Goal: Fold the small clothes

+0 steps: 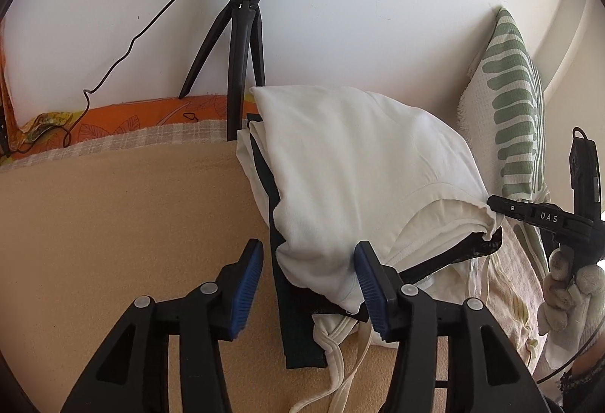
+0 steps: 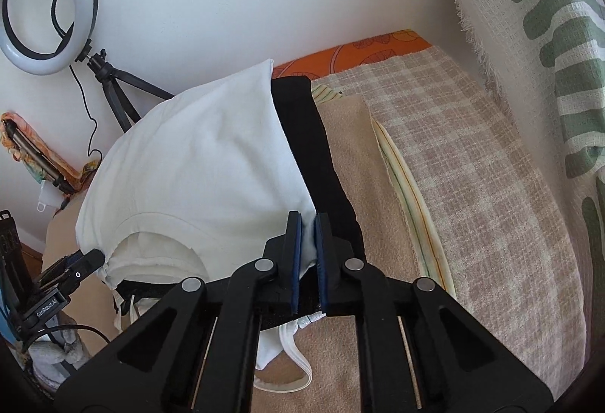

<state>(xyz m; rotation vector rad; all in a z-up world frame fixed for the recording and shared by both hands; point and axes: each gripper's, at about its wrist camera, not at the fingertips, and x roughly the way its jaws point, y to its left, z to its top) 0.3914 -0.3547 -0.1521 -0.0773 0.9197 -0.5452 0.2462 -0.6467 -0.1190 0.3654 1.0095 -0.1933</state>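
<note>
White cotton, a small top, lies heaped over a black garment on the tan blanket of a bed, its far end rising toward the wall and its near hem loose in front of both tools. The left gripper stands wide apart, its blue pads either side of the top's near corner, with one pad apparently touching the cloth and nothing clamped. The right gripper is drawn narrow, pinching a tuck of the white fabric between its pads. The step in hand looks like taking up the near edge for a fold. To do it well, the left should close on the white layer alone, clear of the black one beneath, at about the height the right holds, so the edge lifts level and the fold lands square rather than dragging the pile. The left wrist view shows the right tool from outside, with the cloth gathered at its tip beside the neckline, and a green-patterned cushion behind. The right wrist view alone shows the black garment running as a long strip along the top's far side, the checked cover and the whole ring light.
</note>
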